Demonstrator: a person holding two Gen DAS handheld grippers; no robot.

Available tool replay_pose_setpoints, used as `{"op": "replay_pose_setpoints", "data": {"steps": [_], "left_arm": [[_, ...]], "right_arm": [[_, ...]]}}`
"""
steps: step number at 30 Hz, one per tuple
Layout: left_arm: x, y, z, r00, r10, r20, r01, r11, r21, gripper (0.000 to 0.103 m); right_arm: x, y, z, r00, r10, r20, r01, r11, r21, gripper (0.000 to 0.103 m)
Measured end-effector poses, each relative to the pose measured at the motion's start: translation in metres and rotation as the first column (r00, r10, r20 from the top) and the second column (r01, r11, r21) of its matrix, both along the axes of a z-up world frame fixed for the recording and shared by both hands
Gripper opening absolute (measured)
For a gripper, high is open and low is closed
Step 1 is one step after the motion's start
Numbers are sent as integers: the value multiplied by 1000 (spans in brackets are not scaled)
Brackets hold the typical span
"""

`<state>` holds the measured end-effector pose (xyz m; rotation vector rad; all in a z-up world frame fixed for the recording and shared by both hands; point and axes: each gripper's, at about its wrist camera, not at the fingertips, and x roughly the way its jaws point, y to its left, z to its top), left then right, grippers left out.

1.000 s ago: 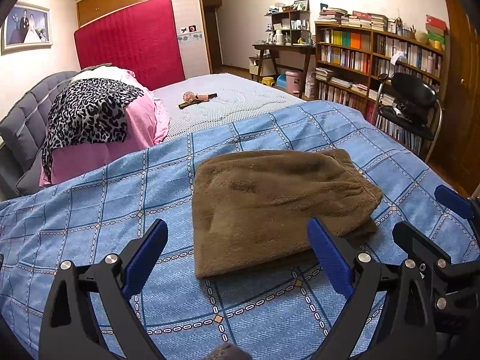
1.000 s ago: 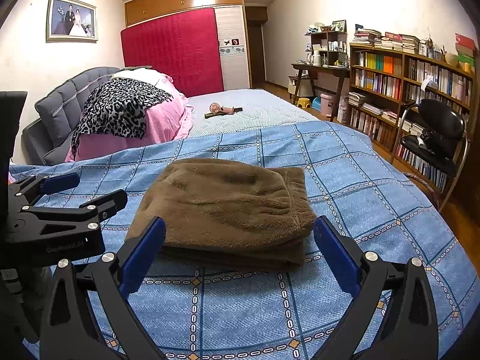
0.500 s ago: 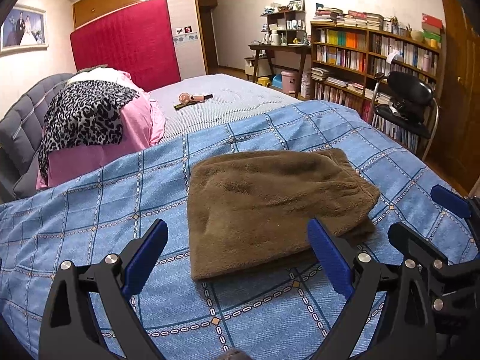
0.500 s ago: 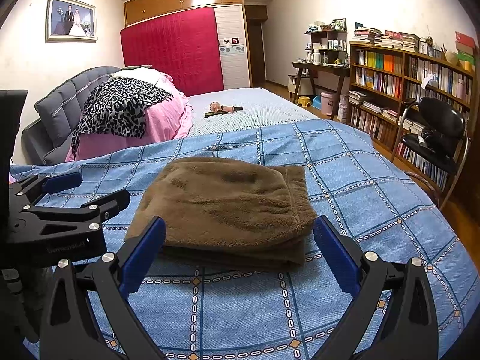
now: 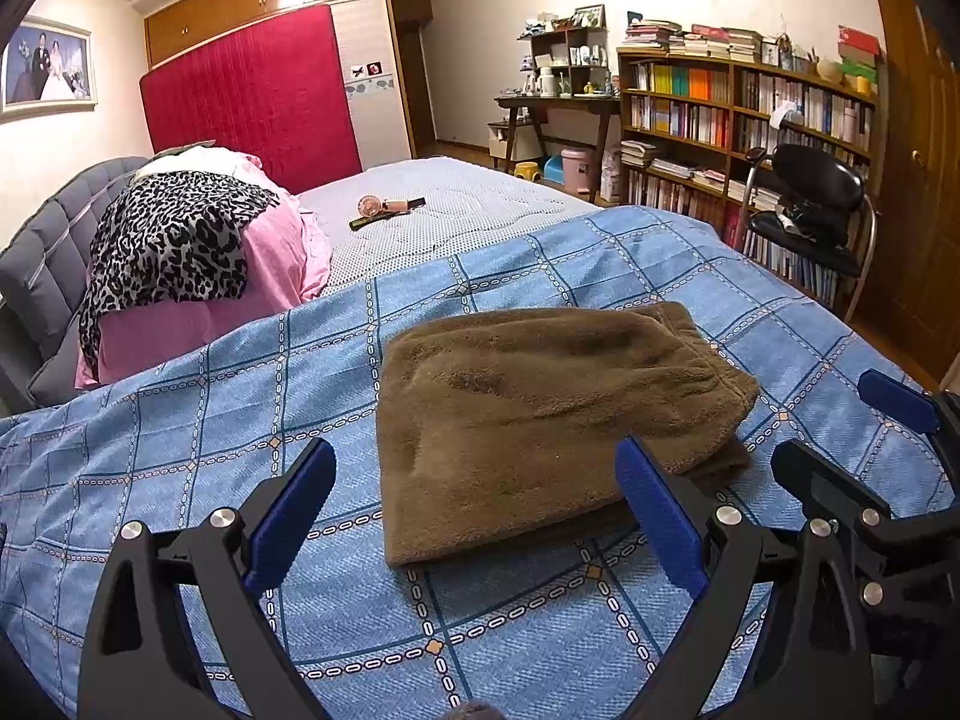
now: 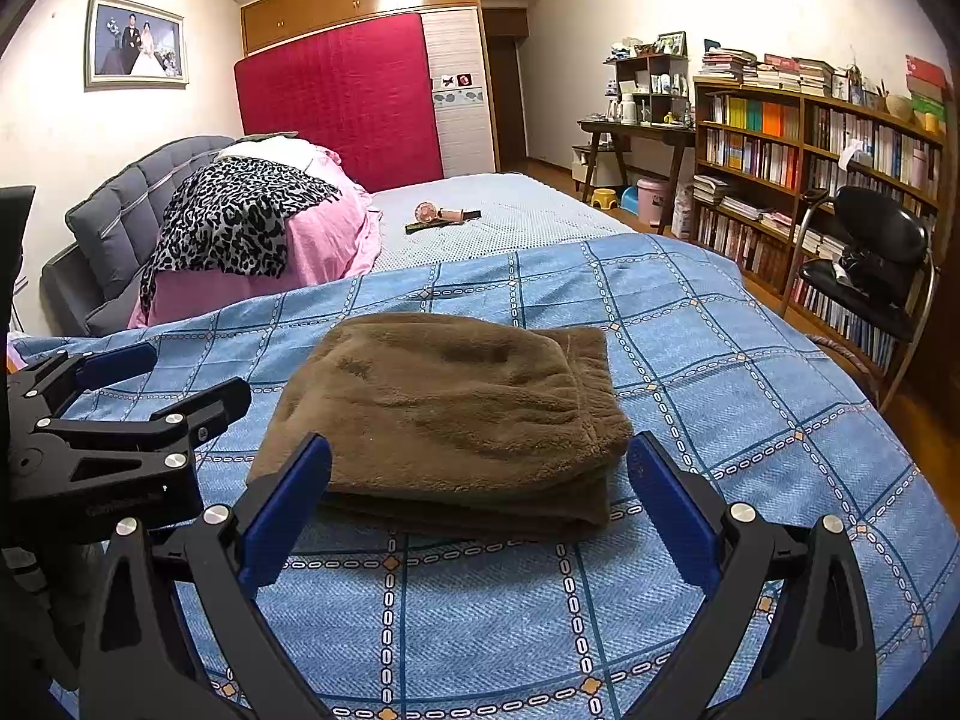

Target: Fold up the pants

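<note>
Brown fleece pants [image 5: 552, 414] [image 6: 456, 414] lie folded into a thick rectangle on the blue checked bedspread [image 5: 192, 420] [image 6: 750, 372]. My left gripper [image 5: 474, 510] hovers open in front of the near edge of the pants, nothing between its blue pads. The right gripper [image 6: 477, 510] is open as well, its fingers spread wider than the bundle and short of its near fold. In the left wrist view the right gripper [image 5: 864, 438] shows at the right edge. The left gripper [image 6: 150, 378] appears at the left in the right wrist view.
A pink bedding pile with a leopard-print cloth [image 5: 174, 246] sits at the grey headboard [image 6: 126, 192]. A small fan [image 5: 384, 207] lies on the bare mattress. A black chair [image 6: 870, 276] and bookshelves [image 6: 810, 156] stand to the right of the bed.
Both grippers stay open and almost still. The left wrist view has drifted slightly, so the pants sit a little lower and nearer in the frame.
</note>
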<state>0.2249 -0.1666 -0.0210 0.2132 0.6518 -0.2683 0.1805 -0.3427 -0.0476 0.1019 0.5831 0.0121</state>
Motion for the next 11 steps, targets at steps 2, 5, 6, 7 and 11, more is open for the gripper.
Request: {"op": "replay_pose_setpoints", "data": {"steps": [2,5,6,7,11], "left_arm": [[0,0,0,1000,-2,0,2,1000,0,93],[1,0,0,1000,-2,-8,2,1000,1,93],[2,0,-1,1000,6,-17,-6,1000,1,93],[3,0,-1,1000,8,-24,-8,1000,-2,93],[4,0,-3,999,17,-36,-17,1000,-5,93]], "right_arm": [[0,0,0,1000,-1,1,1,1000,1,100],[-1,-1,1,1000,-4,1,4,1000,4,100],[-1,-1,1,1000,-6,1,6,1000,4,100],[-1,-1,0,1000,-8,0,8,1000,5,100],[-3,-2,0,1000,-13,-3,13,1000,8,100]]}}
